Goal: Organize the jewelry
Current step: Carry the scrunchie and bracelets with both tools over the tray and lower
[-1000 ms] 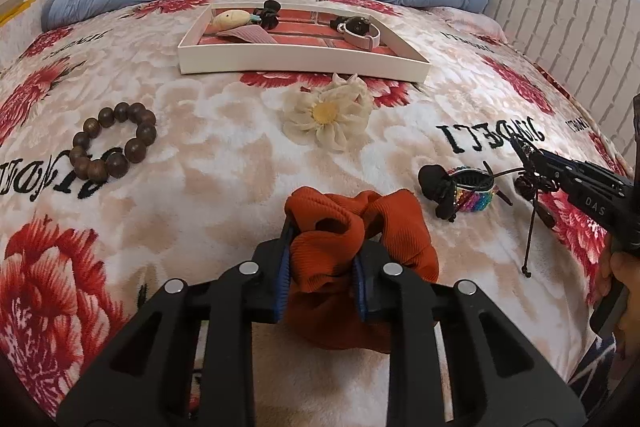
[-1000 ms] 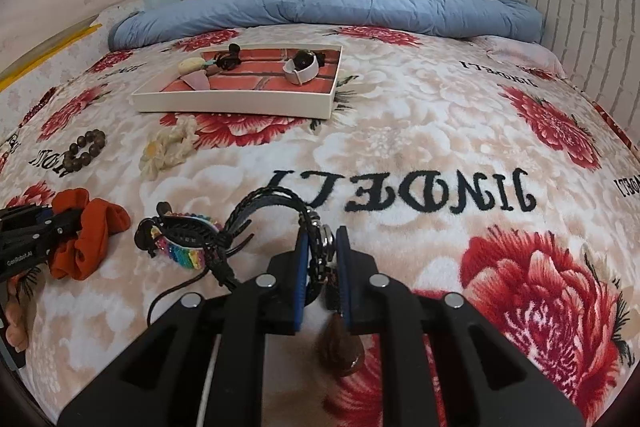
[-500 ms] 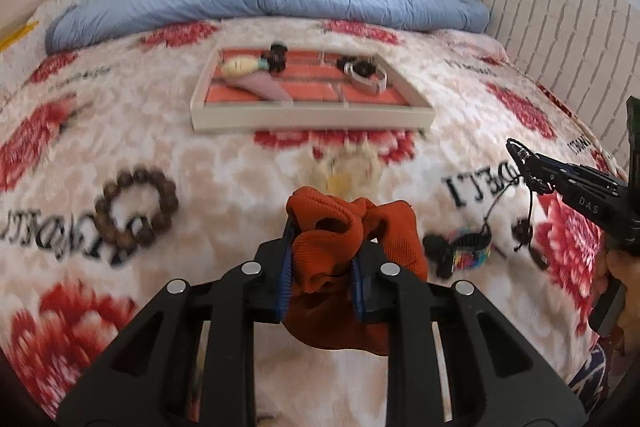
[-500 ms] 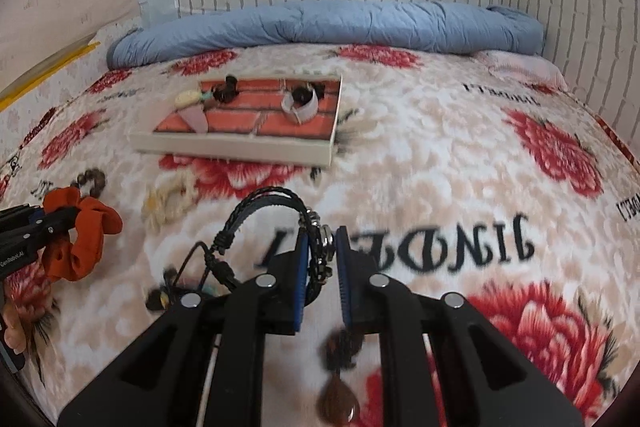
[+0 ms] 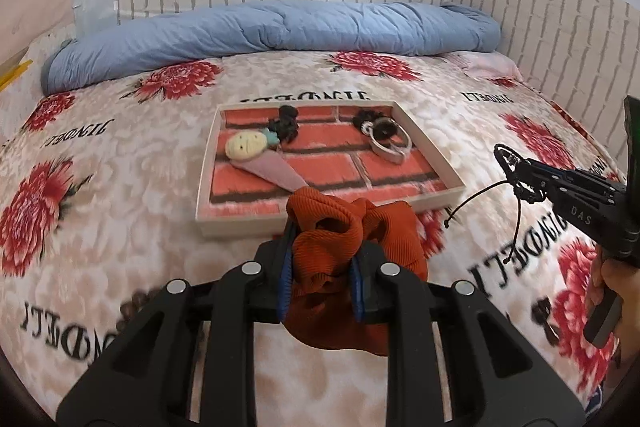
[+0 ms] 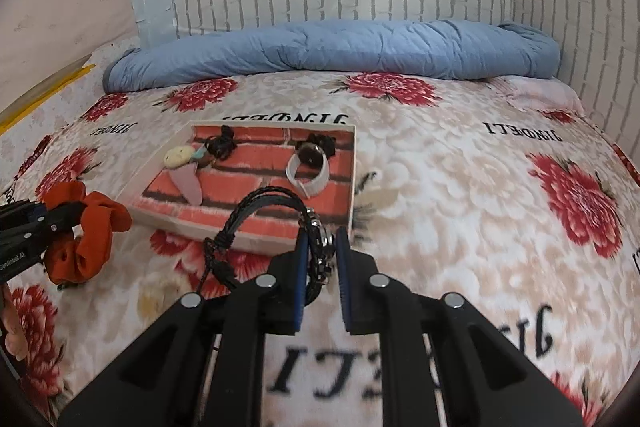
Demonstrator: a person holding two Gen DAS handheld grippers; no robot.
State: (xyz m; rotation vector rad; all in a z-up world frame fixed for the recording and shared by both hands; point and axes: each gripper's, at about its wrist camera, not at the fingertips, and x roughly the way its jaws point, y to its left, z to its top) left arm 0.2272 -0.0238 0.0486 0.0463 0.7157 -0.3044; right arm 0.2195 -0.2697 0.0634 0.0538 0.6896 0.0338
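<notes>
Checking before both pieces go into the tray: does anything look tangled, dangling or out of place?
Only loose cords: the black braided bracelet in the right hand-held gripper trails thin strings below its jaws. The orange scrunchie sits bunched in the left hand-held gripper. The tray looks tidy.

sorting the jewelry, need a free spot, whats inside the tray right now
The tray holds a pink hair clip, a black hair tie and a white band. Its near edge is partly hidden behind the orange scrunchie.

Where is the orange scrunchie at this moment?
The orange scrunchie is clamped in the left gripper, raised above the floral blanket just before the tray's near edge. In the right wrist view it appears at far left.
</notes>
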